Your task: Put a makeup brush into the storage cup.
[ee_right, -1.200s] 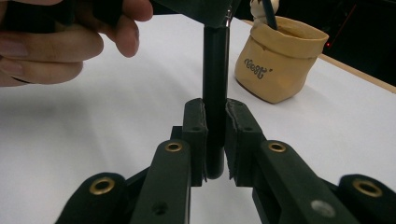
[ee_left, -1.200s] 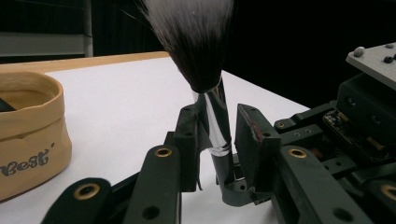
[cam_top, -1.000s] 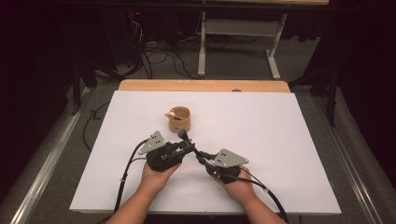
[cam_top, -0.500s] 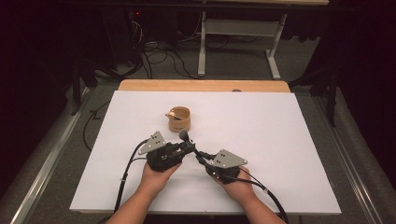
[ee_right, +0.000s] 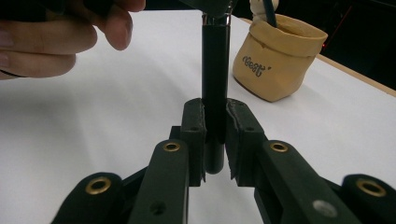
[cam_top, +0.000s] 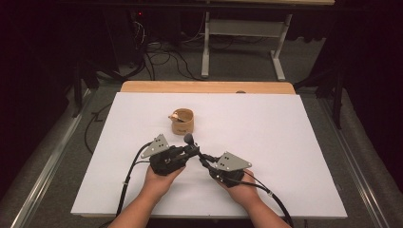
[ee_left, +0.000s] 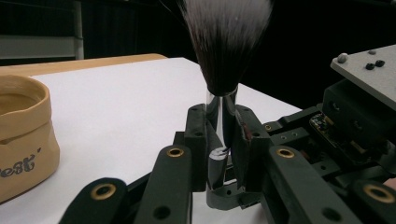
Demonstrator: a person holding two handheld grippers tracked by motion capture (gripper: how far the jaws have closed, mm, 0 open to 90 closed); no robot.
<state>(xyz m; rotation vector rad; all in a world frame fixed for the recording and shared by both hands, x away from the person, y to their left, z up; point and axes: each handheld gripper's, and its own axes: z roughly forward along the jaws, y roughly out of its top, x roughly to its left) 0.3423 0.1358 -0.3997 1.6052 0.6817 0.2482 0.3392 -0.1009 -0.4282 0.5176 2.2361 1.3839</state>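
Black-handled makeup brush [cam_top: 194, 147], one item, held between both grippers above the white table sheet [cam_top: 294, 142], near its front middle. We list it as follows.

Position: the brush stands a little in front of the tan pouch [cam_top: 183, 121], apart from it. Its long axis runs from the right gripper [cam_top: 205, 161] up and away toward the pouch, bristle head [ee_left: 226, 42] farthest from us.

Left gripper [ee_left: 219, 140]: jaws have just been closing and now pinch the shiny metal ferrule [ee_left: 220, 116] just under the bristles.

Right gripper [ee_right: 215, 135]: jaws pressed onto the black handle [ee_right: 215, 79] at its tail end, with a short stub showing below the pads.

Pouch: upright, open mouth, soft rolled rim, lettering on its side; one slim item [ee_right: 270, 11] already stands in it.

Judgement: we read this as a handover grip or a re-aim before the brush goes into the pouch. The left gripper is the nearer to the pouch, and the bristle end leads. Should the handle go in first, the brush must be turned end for end.
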